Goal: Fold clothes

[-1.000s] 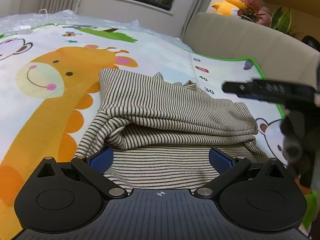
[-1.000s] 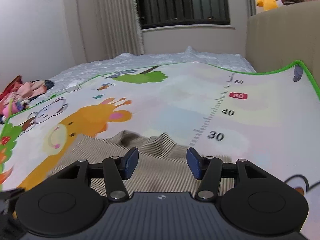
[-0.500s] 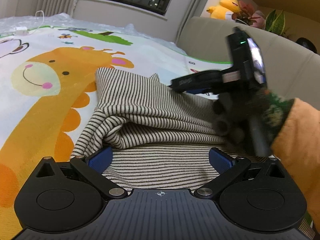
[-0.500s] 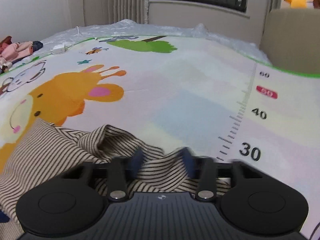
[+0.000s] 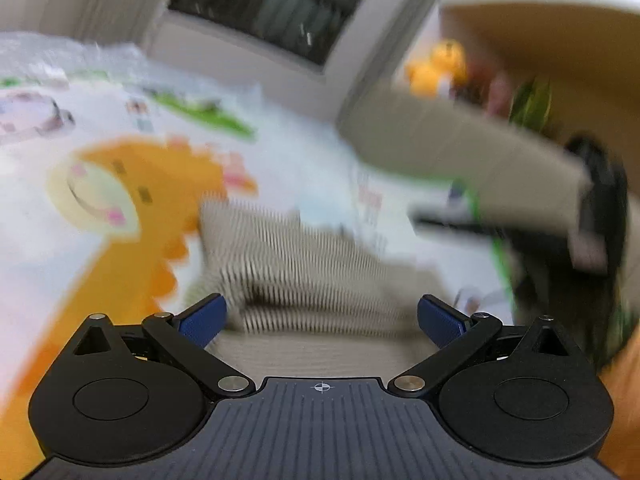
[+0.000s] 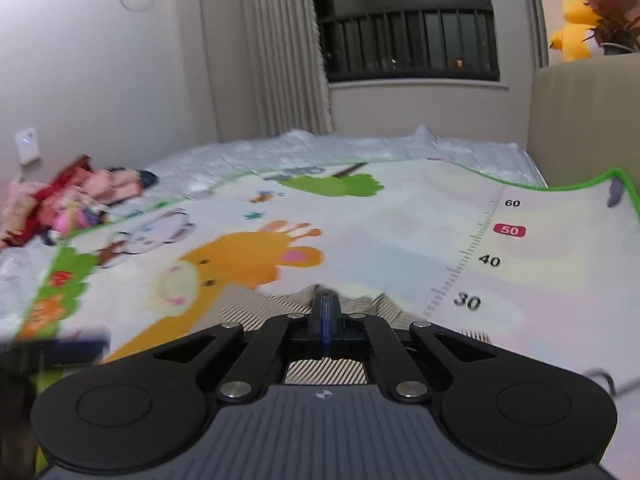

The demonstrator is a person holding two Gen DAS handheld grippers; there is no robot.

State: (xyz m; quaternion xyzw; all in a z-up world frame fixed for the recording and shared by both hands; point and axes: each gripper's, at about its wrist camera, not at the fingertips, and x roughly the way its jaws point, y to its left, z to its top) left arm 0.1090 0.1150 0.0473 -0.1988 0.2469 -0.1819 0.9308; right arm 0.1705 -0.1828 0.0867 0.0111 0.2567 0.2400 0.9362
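A black-and-white striped garment [image 5: 304, 264] lies partly folded on the giraffe play mat [image 5: 120, 216]; this view is blurred by motion. My left gripper [image 5: 320, 316] stands wide open just above the garment's near edge, nothing between its blue pads. My right gripper [image 6: 326, 312] is shut, its blue pads pressed together, and a peak of the striped garment [image 6: 256, 312] rises to its tips as if pinched there. In the left wrist view the right gripper [image 5: 424, 220] is a dark blur at the garment's far right.
A beige sofa back [image 6: 584, 120] stands along the mat's right side, with a yellow plush duck [image 6: 574, 24] and a plant on top. A pile of pink and red clothes [image 6: 68, 204] lies at the far left. A window and curtain are behind the mat.
The right gripper's jaws have gone from open to fully closed at the garment's far edge, and it has pulled back up. The left gripper has lifted and swung, still open.
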